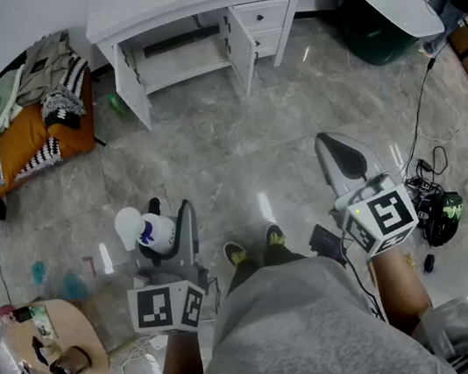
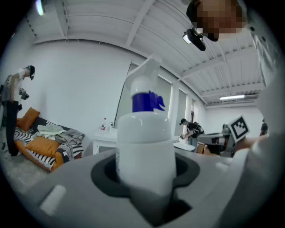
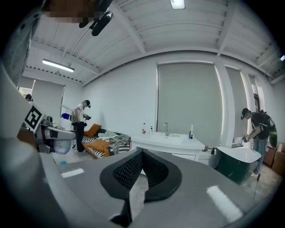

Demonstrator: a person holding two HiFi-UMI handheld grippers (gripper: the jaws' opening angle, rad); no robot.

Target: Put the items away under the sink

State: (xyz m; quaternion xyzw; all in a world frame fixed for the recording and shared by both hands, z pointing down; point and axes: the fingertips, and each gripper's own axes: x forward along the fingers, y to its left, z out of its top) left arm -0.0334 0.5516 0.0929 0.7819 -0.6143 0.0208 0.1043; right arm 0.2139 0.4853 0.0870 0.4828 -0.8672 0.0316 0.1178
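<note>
A white spray bottle (image 1: 146, 232) with a blue collar stands upright in my left gripper (image 1: 169, 225), low at the left of the head view. In the left gripper view the bottle (image 2: 144, 147) fills the middle, with both jaws pressed against its body. My right gripper (image 1: 341, 155) hangs at the right, shut, with nothing between its pads (image 3: 133, 167). Both grippers point toward the white sink vanity (image 1: 185, 3) across the floor. The cupboard under the sink (image 1: 186, 56) stands with its doors open. Small bottles (image 3: 191, 132) stand on the sink top.
An orange sofa (image 1: 20, 129) heaped with clothes is at the back left. A dark green tub (image 1: 384, 23) stands right of the vanity. Cables and a black helmet (image 1: 438, 214) lie at the right. A small wooden table (image 1: 59, 335) sits at the left. Other people (image 3: 82, 120) stand about the room.
</note>
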